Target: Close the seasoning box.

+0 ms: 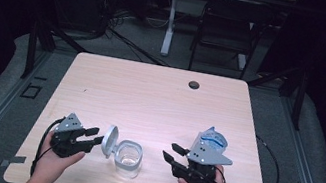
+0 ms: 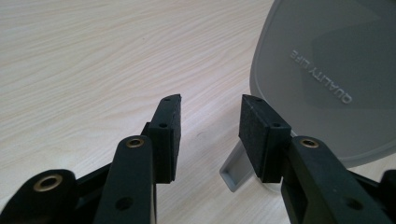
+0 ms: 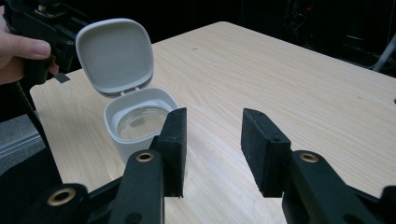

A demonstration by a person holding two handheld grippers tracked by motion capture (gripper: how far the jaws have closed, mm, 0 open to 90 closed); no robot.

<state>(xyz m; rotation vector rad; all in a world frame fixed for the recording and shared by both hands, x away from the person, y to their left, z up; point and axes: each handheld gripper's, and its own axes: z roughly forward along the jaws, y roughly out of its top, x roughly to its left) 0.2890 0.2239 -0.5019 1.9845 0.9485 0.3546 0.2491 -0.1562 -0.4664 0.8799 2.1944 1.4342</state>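
**A:** Which gripper is closer to the container?

**B:** The left gripper [image 1: 91,139]. From the high view, the small lidded container [image 1: 128,159] sits near the front edge of the wooden table [image 1: 159,101], between the two hands, and its flipped-up lid [image 1: 109,140] stands on the left side, just beside the left jaws. The right gripper [image 1: 173,154] is a clear gap away on the other side.

**A:** Are the jaws holding anything?

**B:** No. In the left gripper view the two black pads stand apart with bare table between them, and the lid rises just to the right of the right-hand pad. The right gripper's jaws are likewise spread and empty, pointing toward the container.

**A:** How does the lid lie relative to the left jaws?

**B:** It is hinged at the container's left rim and tilts up and back toward the left gripper, so its outer face, embossed "QUALITY LIFE", faces that camera. A small tab [image 2: 236,169] pokes out low down near the pad. My guess is that any push to shut the lid would go from left to right, over the hinge.

**A:** And the container itself?

**B:** A rounded-square tub, pale grey-white plastic, open. In the right gripper view its inside [image 3: 137,122] looks clear and glossy, seemingly empty; I cannot tell whether that is an insert or liquid.
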